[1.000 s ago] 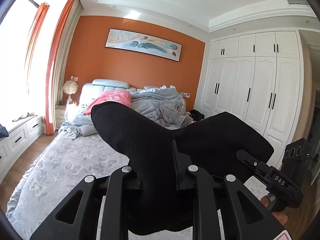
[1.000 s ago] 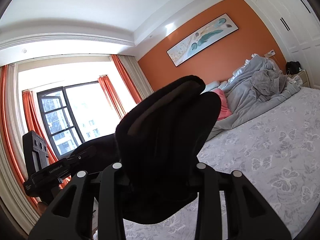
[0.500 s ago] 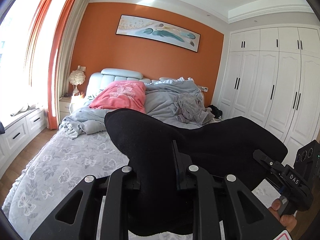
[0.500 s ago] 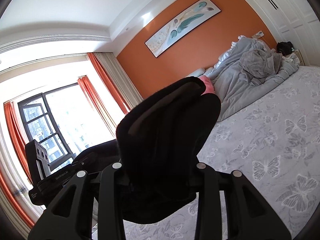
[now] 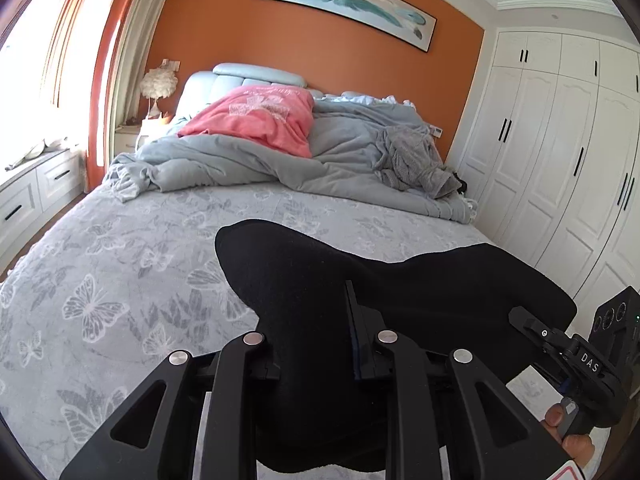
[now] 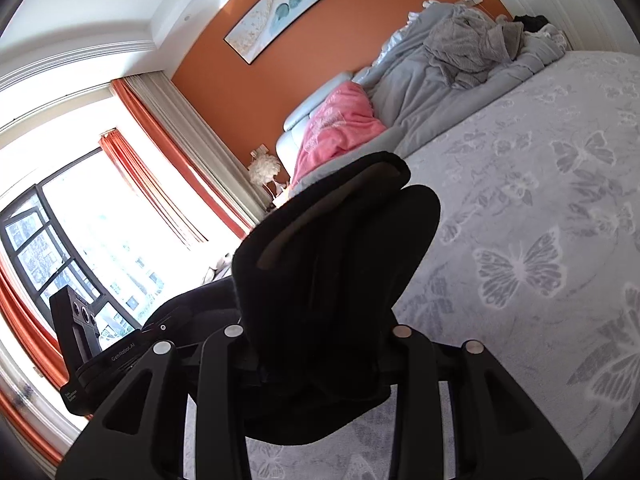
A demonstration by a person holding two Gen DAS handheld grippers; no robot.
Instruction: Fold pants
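The black pants [image 5: 400, 292] hang in the air between my two grippers, above the bed. My left gripper [image 5: 352, 344] is shut on one end of the bunched black cloth, which hides its fingertips. My right gripper [image 6: 320, 344] is shut on the other end of the pants [image 6: 340, 248], the fabric folded over and standing up in front of the camera. The right gripper also shows at the right edge of the left wrist view [image 5: 576, 360], and the left gripper at the lower left of the right wrist view [image 6: 108, 360].
The bed [image 5: 120, 264] has a grey butterfly-print sheet. A rumpled grey duvet [image 5: 340, 160] and a pink cloth [image 5: 260, 120] lie at the headboard end. White wardrobes [image 5: 560, 160] stand to the right, a window with orange curtains [image 6: 160, 188] to the left.
Both grippers have tilted down and moved forward over the bed with the pants still held; the bed now fills more of both views.
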